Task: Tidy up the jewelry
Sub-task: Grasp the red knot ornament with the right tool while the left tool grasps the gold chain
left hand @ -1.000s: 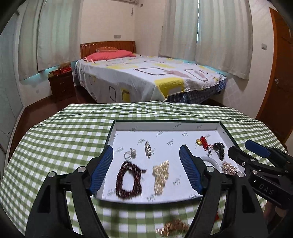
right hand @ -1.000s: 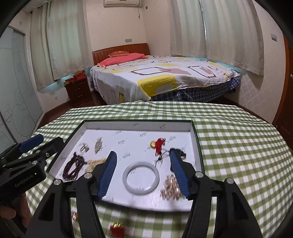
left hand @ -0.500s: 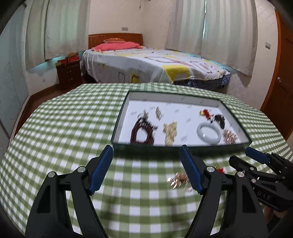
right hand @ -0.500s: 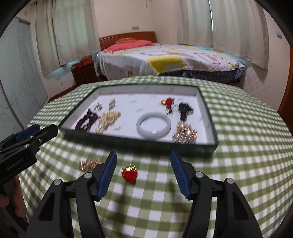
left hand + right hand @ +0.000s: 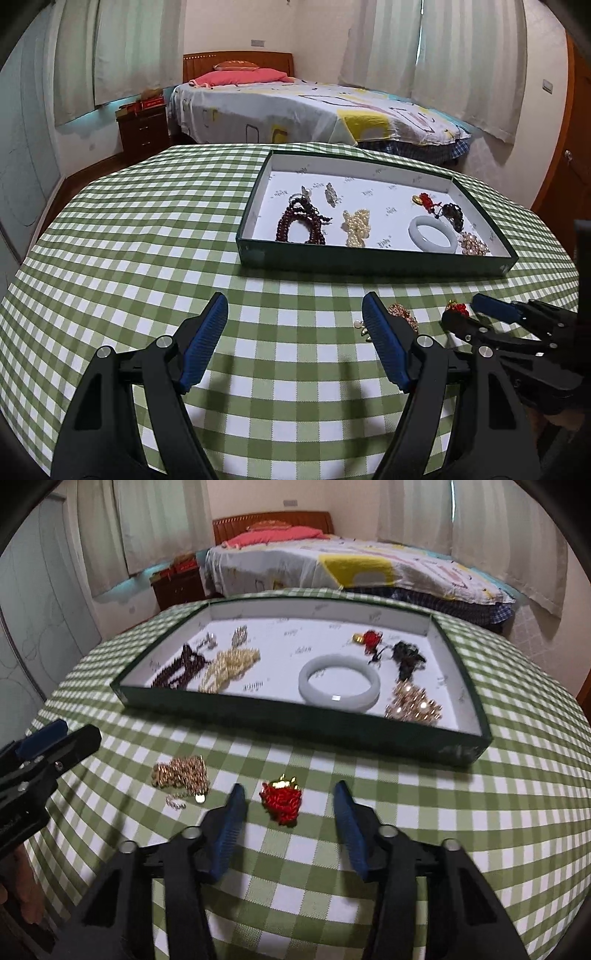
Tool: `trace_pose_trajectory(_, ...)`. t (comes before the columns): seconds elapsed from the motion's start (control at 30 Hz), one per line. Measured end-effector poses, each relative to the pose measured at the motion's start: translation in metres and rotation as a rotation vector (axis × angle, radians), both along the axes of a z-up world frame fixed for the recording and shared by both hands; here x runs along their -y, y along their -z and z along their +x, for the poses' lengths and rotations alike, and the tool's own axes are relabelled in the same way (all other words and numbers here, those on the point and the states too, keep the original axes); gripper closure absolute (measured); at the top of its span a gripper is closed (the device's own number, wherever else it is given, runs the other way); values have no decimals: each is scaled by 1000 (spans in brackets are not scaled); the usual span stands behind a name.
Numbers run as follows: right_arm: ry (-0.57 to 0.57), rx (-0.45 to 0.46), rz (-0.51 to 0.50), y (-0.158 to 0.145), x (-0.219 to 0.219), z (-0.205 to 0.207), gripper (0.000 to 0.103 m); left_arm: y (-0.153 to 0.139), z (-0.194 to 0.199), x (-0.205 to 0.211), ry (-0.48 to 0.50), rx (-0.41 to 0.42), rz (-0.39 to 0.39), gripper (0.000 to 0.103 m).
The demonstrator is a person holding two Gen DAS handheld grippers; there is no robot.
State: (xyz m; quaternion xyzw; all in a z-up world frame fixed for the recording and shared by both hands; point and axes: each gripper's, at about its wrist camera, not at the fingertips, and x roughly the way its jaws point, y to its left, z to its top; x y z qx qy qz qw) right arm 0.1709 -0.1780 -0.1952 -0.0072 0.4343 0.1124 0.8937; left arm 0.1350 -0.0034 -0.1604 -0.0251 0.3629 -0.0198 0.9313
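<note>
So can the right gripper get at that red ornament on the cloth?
Probably yes: the red ornament lies between the closing right gripper fingers, not yet pinched, with nothing in the way.

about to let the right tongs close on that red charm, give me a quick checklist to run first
1. Red charm lies between the right tongs: ok; the tongs are closing, pads not yet on it.
2. Charm clear of the gold chain: ok, a gap of cloth lies between them.
3. Left tongs out of the way: ok, open and empty, though the chain lies just beside their right finger.
4. Tray has bare floor for the charm: ok, free space in the middle.
5. Tablecloth flat under the charm: ok.
6. Tips low enough to catch the charm: cannot tell.
</note>
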Motion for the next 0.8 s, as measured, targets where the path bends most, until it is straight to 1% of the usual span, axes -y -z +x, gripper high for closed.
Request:
trace_pose_trajectory(0.03, -5, 0, 0, 0, 0, 0, 67, 1, 1, 2, 2, -3, 0, 30)
trace_pose_trajectory(0.07, -5, 2, -9, 0, 0, 0, 70, 2, 1, 3, 3, -7, -1, 30)
trace_pose_trajectory(0.1, -8, 3, -9, 0, 0, 0, 83, 3, 2, 4, 5, -11, -4, 30)
trace_pose_trajectory(0.13, -11, 1, -8, 0, 1, 0, 84, 4, 2, 5, 7, -14, -7, 30)
trace_pose_trajectory(0.23, -12, 5, -6, 0, 3, -3, 86, 6, 2, 8, 15, -22, -14, 30)
trace_pose_trajectory(0.5, 21, 44, 7, -11, 22, -11, 86, 9, 2, 22, 53, -37, -14, 30)
trace_pose_trajectory(0.63, 49, 63, 20, -18, 38, -16, 86, 12, 6, 32, 72, -56, -29, 30)
trace_pose_trajectory(0.8, 81, 67, 44, -20, 54, -18, 86, 17, 16, 46, 91, -87, -42, 30)
